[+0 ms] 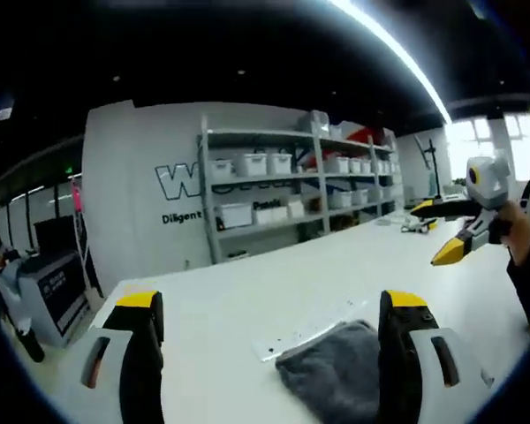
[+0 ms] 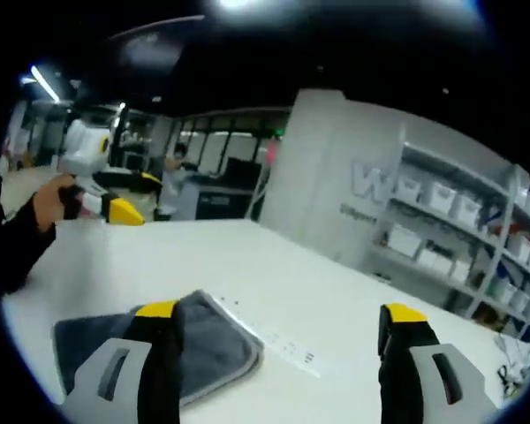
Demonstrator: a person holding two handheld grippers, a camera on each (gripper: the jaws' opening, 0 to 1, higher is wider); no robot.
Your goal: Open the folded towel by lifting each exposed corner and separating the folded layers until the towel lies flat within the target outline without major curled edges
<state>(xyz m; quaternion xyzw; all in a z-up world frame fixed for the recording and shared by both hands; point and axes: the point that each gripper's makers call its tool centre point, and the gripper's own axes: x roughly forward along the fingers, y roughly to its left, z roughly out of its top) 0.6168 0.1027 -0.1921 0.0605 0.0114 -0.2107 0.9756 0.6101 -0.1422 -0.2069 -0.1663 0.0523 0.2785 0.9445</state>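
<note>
Two grippers, left (image 1: 269, 309) and right (image 2: 278, 322), hang with jaws spread wide, holding nothing. Your folded grey towel (image 2: 150, 349) lies below them on the white table (image 1: 247, 287), beside a taped outline (image 2: 283, 343).

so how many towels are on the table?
1. A single folded grey towel lies on the white table, partly behind the left tool's right jaw; in the right gripper view it lies behind the right tool's left jaw.
</note>
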